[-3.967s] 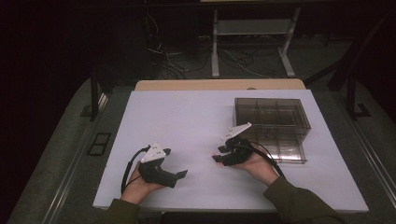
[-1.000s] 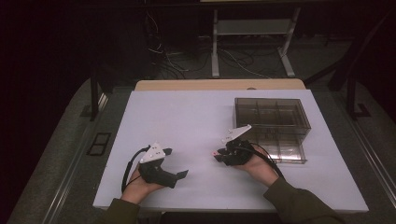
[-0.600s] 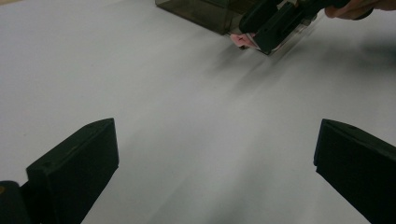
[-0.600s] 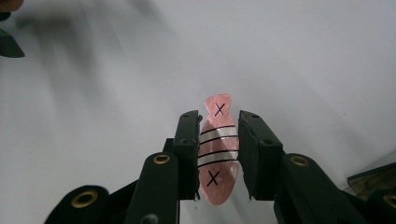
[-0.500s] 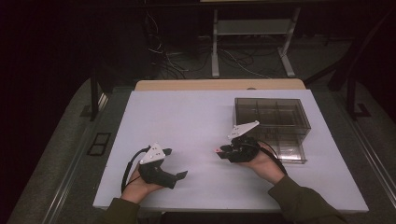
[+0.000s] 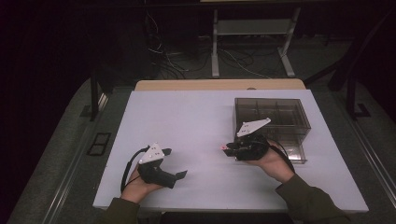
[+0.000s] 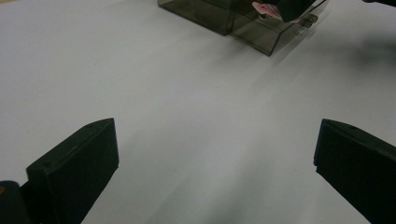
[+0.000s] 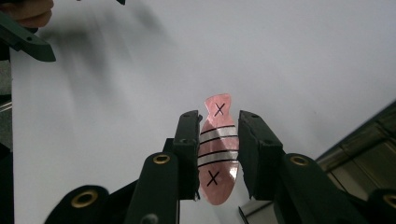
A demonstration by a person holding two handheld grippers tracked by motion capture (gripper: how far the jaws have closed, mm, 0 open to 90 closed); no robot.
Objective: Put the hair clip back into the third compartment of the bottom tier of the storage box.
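Observation:
My right gripper [image 8: 218, 119] is shut on a flat pink fish-shaped piece [image 8: 217, 149] with silver stripes and two black X marks; the piece stands on edge between the jaws, above the white table. In the high view the right gripper [image 6: 227, 149] hovers just left of the smoky clear box [image 6: 271, 114], with the pink piece [image 6: 224, 147] at its tip. My left gripper [image 6: 173, 163] rests at the front left of the table, open, nothing between its jaws. The left gripper view has its jaws wide apart [image 7: 217, 135] over bare table.
The box [image 7: 210, 11] has inner dividers and a low drawer [image 6: 292, 149] pulled out toward the person. The white table [image 6: 187, 121] ends in a wooden strip at the back. Beyond lie dark floor, cables and a metal stand. The left gripper's jaw [image 8: 23, 42] shows top left.
The right gripper, holding the pink piece, has drifted slightly right toward the box and risen a little. The left gripper has stayed put.

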